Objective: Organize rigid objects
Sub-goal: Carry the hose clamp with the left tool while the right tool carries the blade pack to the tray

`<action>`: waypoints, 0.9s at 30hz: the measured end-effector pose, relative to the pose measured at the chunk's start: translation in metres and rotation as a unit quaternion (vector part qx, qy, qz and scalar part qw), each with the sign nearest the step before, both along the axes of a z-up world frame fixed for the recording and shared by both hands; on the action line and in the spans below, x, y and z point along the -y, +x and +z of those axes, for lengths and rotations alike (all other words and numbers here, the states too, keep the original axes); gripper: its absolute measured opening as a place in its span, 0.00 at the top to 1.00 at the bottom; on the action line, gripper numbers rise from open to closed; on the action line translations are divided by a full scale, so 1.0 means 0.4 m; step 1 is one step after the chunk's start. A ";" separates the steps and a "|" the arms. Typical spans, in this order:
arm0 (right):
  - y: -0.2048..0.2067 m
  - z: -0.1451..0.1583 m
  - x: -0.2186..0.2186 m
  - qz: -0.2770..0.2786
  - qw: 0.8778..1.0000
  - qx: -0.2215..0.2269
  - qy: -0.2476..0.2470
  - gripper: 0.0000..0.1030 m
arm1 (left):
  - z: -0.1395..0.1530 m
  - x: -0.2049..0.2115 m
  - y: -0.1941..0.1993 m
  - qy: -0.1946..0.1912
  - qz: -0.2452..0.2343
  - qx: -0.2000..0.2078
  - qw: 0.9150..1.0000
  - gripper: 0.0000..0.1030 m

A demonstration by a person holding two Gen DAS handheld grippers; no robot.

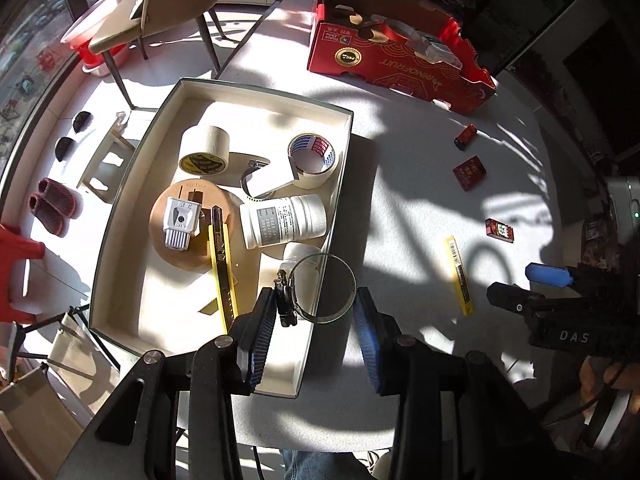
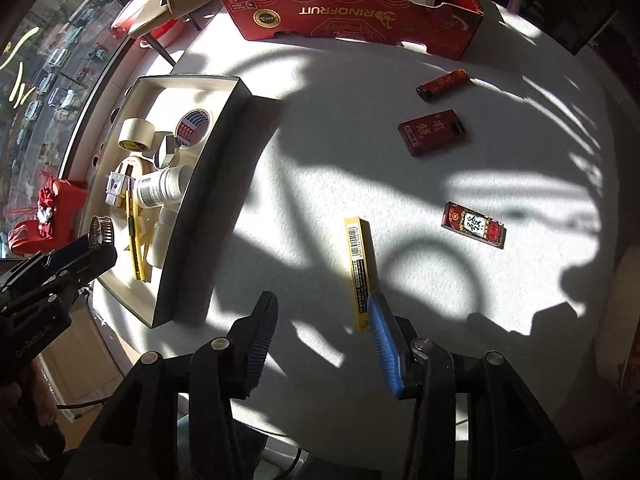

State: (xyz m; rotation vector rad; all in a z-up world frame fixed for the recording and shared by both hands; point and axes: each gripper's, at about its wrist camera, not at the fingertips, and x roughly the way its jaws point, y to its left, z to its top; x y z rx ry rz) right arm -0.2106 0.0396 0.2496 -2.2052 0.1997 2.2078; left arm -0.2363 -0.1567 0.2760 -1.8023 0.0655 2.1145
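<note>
A shallow cream tray [image 1: 224,92] holds two tape rolls [image 1: 205,148], a white bottle [image 1: 284,222], a yellow utility knife [image 1: 222,272], a white plug [image 1: 180,220] on a wooden disc, and a second white bottle. My left gripper [image 1: 316,312] is open above the tray's right wall. A metal hose clamp [image 1: 324,290] sits between its fingers, its screw housing against the left finger [image 1: 266,316]. My right gripper [image 2: 320,332] is open and empty over the white table, its blue right finger [image 2: 382,340] beside a yellow blade case [image 2: 360,272].
A red cardboard fruit box [image 1: 400,64] stands at the table's far side. Three red lighters [image 2: 432,132] [image 2: 442,84] [image 2: 474,224] lie on the table to the right. A chair [image 1: 168,8], stool and slippers are on the floor left of the table.
</note>
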 end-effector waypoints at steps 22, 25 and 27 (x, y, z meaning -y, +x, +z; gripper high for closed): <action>-0.064 -0.043 0.261 0.087 0.992 -0.045 -0.080 0.85 | -0.014 0.178 -0.008 -0.058 0.078 -0.005 0.995 0.59; -0.101 -0.026 0.358 0.110 0.986 -0.056 -0.113 0.85 | -0.030 0.189 -0.017 -0.069 0.083 -0.005 0.994 0.59; -0.119 -0.033 0.412 0.126 0.983 -0.055 -0.118 0.85 | -0.044 0.197 -0.022 -0.074 0.085 -0.003 0.994 0.59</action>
